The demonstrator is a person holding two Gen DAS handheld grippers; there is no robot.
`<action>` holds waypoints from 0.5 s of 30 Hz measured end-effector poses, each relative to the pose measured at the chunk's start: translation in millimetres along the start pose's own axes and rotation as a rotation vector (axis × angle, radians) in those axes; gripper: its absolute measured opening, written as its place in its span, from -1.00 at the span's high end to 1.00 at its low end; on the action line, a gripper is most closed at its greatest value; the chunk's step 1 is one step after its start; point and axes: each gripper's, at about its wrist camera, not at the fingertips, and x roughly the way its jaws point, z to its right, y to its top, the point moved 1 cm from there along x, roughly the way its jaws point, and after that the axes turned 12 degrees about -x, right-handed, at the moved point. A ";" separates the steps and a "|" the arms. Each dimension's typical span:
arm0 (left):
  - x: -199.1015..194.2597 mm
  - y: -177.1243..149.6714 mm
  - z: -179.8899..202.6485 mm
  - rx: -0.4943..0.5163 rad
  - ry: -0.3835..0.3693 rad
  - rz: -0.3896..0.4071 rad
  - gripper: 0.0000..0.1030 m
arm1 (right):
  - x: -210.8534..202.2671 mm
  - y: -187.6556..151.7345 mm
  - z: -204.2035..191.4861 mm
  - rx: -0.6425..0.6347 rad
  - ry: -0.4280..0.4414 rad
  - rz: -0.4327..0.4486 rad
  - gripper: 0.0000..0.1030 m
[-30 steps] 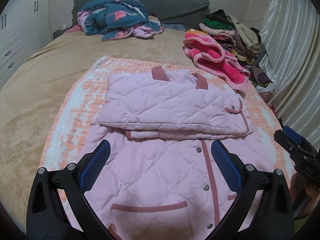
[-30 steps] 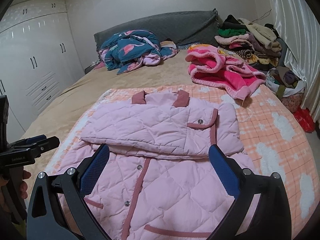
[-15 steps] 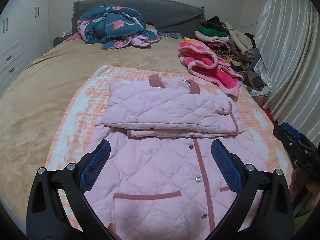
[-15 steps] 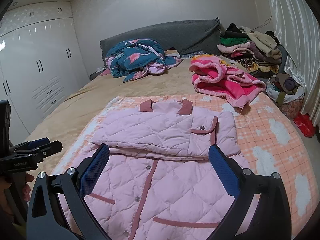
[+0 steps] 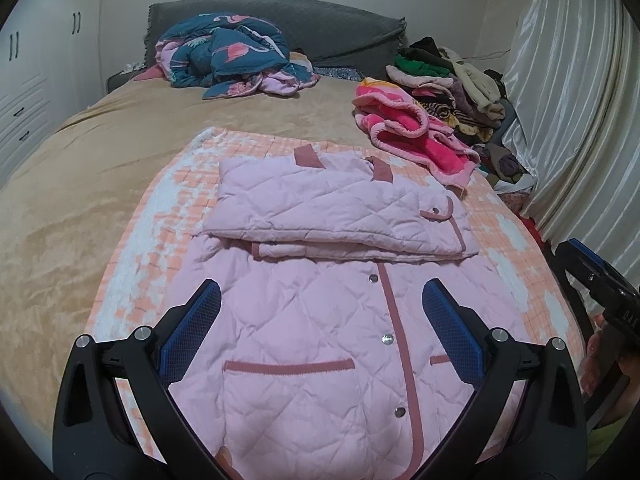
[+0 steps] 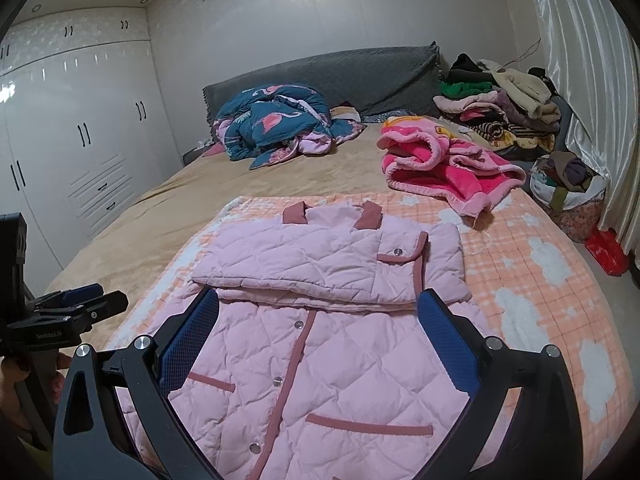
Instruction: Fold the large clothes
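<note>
two grippers hover over the near end of the bed, both with jaws spread wide and holding nothing. the left gripper [image 5: 320,336] frames the lower front of the jacket [image 5: 328,352], around the left pocket trim and the snap placket; the right gripper [image 6: 318,344] frames the same lower panel from the other side, its view also catching the left gripper low at the left edge, held by a hand [image 6: 16,384].

the jacket lies flat, front up and snapped shut, on the blanket [image 6: 540,280], an orange check with white clouds, spread over the tan bed [image 5: 80,184]. its hem is nearest, at the bed's edge. further up, the sleeves look folded across the chest into a thick stacked band below the collar [image 6: 296,214], so the garment is already a narrow rectangle.

my judgement: the sleeve folds are done and the lengthwise fold is next. that calls for each gripper to drop to a hem corner, pinch through the quilted layers, then lift and carry the hem up toward the collar together so the edge stays straight. the padding is bulky and springy, so a shallow bite could slip.

beyond the jacket lie a pink fleece [image 6: 444,168], a teal quilt [image 5: 228,56] by the headboard, and a pile of clothes [image 5: 448,80] at the far right.
</note>
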 end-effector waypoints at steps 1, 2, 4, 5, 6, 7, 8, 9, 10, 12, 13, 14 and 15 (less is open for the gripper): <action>-1.2 -2.0 -0.4 0.001 -0.002 -0.001 -0.84 | -1.9 -1.7 0.0 0.002 -0.002 -0.001 -0.92; -2.3 -4.7 -0.2 0.003 -0.001 -0.002 -0.84 | -3.8 -3.8 0.2 0.005 -0.002 -0.002 -0.92; -4.2 -8.0 -0.7 0.006 0.002 -0.002 -0.84 | -5.9 -7.5 3.0 0.008 -0.001 -0.004 -0.92; -4.8 -9.4 -1.1 0.007 0.003 -0.002 -0.84 | -7.5 -10.0 3.2 0.008 -0.002 -0.007 -0.92; -5.5 -11.2 -1.7 0.006 0.007 -0.003 -0.84 | -8.4 -11.7 3.3 0.009 -0.002 -0.009 -0.92; -6.1 -12.9 -2.3 0.006 0.008 -0.003 -0.84 | -9.0 -13.7 3.7 0.010 -0.002 -0.011 -0.92; -6.5 -14.5 -2.7 0.007 0.009 -0.004 -0.84 | -10.4 -15.8 3.8 0.010 -0.003 -0.012 -0.92; -7.1 -16.9 -3.5 0.008 0.013 -0.005 -0.84 | -11.1 -17.7 4.6 0.011 -0.004 -0.014 -0.92; -7.4 -18.6 -4.0 0.009 0.016 -0.005 -0.84 | -12.0 -19.6 4.8 0.011 -0.005 -0.016 -0.92; -7.6 -22.6 -5.8 0.008 0.020 -0.011 -0.84 | -12.7 -24.3 6.6 0.010 -0.007 -0.025 -0.92; -7.6 -24.6 -6.8 0.008 0.024 -0.013 -0.84 | -13.1 -26.5 6.9 0.010 -0.010 -0.028 -0.92; -7.5 -26.0 -7.8 0.007 0.027 -0.014 -0.84 | -13.7 -28.9 7.3 0.011 -0.012 -0.032 -0.92; -7.5 -28.2 -8.8 0.007 0.030 -0.016 -0.84 | -13.5 -30.9 8.9 0.011 -0.013 -0.035 -0.92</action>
